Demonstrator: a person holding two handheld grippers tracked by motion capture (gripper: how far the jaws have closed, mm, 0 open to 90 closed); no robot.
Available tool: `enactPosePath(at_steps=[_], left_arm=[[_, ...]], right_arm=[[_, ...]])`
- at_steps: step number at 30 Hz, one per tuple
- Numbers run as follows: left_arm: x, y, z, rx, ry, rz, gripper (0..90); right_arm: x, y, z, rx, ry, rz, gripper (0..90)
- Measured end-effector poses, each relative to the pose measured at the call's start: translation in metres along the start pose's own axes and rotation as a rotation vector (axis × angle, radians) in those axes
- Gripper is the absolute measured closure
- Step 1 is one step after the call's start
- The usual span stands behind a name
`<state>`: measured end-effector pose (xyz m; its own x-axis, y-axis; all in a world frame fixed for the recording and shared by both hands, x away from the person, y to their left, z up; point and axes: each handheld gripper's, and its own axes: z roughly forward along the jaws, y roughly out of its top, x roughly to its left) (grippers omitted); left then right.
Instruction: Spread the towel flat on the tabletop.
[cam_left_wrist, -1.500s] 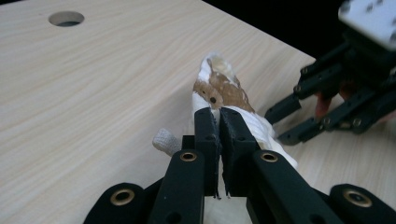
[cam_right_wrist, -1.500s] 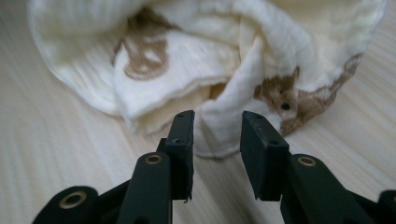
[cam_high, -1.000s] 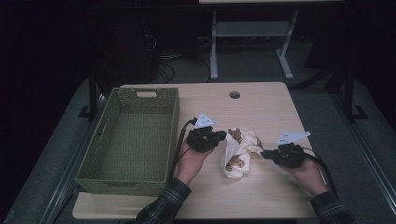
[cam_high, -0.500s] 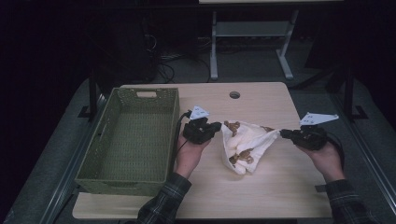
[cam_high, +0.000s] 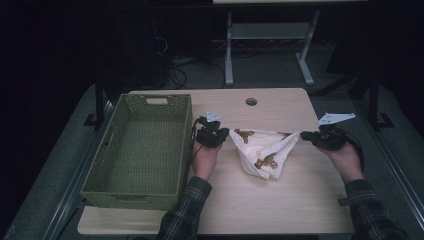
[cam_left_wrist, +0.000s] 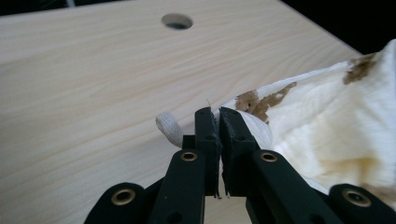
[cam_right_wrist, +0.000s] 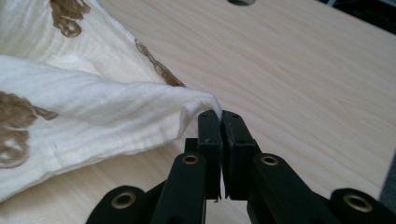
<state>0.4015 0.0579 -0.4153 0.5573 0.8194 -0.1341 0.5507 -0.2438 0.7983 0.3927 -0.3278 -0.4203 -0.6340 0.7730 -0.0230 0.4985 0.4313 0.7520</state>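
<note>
Cloth (cam_high: 264, 150) was what I held, a soft white one with brown shapes printed on it. It lay on the wooden table (cam_high: 280, 210), a little to the right of the middle, between my two hands. Its top edge was pulled out into a line from one gripper to the other, and the rest drooped down into a point toward me.

My left gripper (cam_high: 218, 136) pinched the left corner of the cloth. In the left gripper view my two black jaws were pressed close together with a bit of white cloth squeezed between them, and a small rolled end of the cloth (cam_left_wrist: 169, 129) poked out on the far side. The table was just under it.

My right gripper (cam_high: 311, 136) pinched the right corner. In the right gripper view those jaws were also pressed tight, and the tip of the cloth (cam_right_wrist: 196, 108) was caught at their very end. From there the cloth spread away to the left in soft folds, with brown marks on it.

My hands were well apart, one at each side of the cloth. A green woven basket (cam_high: 115, 150) sat on the left part of the table, just beside my left hand (cam_high: 205, 159). A round hole (cam_high: 251, 101) was in the table top near the far edge.
</note>
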Motion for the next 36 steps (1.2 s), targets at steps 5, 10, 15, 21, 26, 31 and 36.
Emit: enactPosePath(at_steps=[5,10,15,21,26,31,36], left_arm=[[0.008,-0.009,0.018,0.06,0.013,-0.012,85.5],[0.005,-0.012,0.015,0.066,-0.007,-0.002,69.9],[-0.009,-0.007,-0.002,0.053,-0.088,0.039,58.7],[-0.028,-0.011,-0.013,0.06,-0.189,0.086,54.9],[-0.04,-0.016,-0.018,0.064,-0.236,0.12,53.5],[-0.059,-0.027,-0.025,0.072,-0.288,0.176,52.8],[-0.072,-0.033,-0.027,0.075,-0.32,0.215,52.1]], right_arm=[[0.0,-0.003,0.022,0.057,0.011,-0.01,85.8],[0.002,-0.004,0.028,0.071,0.016,-0.007,71.0],[0.006,0.0,0.01,0.009,0.084,0.029,65.7],[0.027,-0.003,0.004,0.019,0.16,0.018,66.9],[0.043,-0.007,0.001,0.031,0.192,0.009,67.8],[0.065,-0.013,-0.003,0.032,0.249,0.002,68.9],[0.08,-0.016,-0.001,0.054,0.275,-0.007,68.8]])
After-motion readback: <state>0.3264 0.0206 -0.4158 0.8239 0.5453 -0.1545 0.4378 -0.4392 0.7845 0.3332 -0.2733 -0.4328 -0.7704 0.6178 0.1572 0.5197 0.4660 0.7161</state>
